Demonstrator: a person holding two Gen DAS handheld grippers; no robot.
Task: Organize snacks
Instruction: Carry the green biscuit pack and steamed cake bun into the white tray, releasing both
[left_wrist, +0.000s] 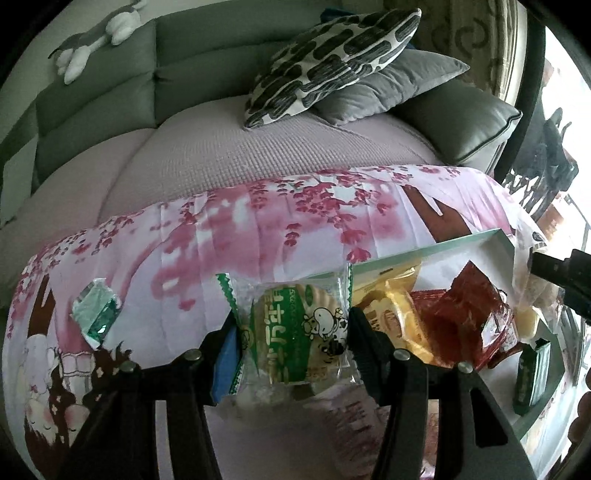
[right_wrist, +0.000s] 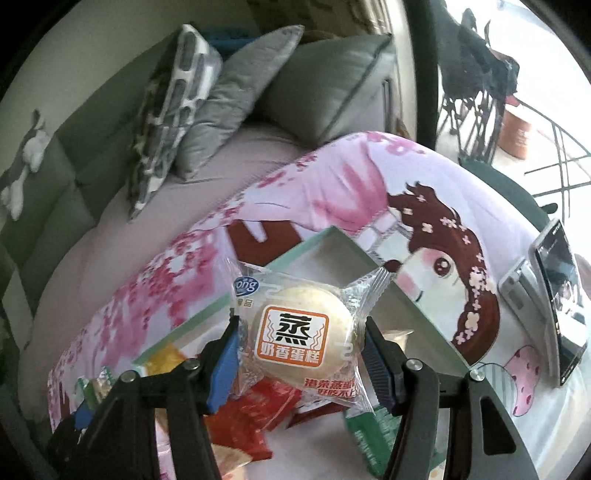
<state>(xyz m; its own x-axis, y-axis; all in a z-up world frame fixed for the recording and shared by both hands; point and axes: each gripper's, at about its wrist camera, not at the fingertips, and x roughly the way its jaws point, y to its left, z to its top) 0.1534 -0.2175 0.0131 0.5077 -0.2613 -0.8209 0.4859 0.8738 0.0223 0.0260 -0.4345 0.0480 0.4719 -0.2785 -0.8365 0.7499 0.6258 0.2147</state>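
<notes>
**Both Hands Loaded Over the Snack Box**

The left gripper (left_wrist: 293, 332) had its fingers clamped on a green-and-white biscuit packet (left_wrist: 295, 332), pinched by its two side edges at the lower centre of the left wrist view, so the flat face stayed toward the camera. Just right of it sat the mint-edged box (left_wrist: 406, 251), already crowded with a yellow packet (left_wrist: 391, 314), a red packet (left_wrist: 465, 314) and a dark green bar (left_wrist: 532, 373). One small green packet (left_wrist: 96, 314) lay apart on the cherry-blossom cloth (left_wrist: 221, 229) at the left, probably waiting its turn.

In the right wrist view, the right gripper (right_wrist: 301, 339) was clamped likewise on a steamed cake packet (right_wrist: 301, 332), held at centre frame above the box (right_wrist: 343, 240); its far corner looked bare, likely the spot intended. Gripping by the crinkly wrapper edges spared the soft cake. A phone on a stand (right_wrist: 554, 295) stood at the right edge, well clear of the box.
</notes>
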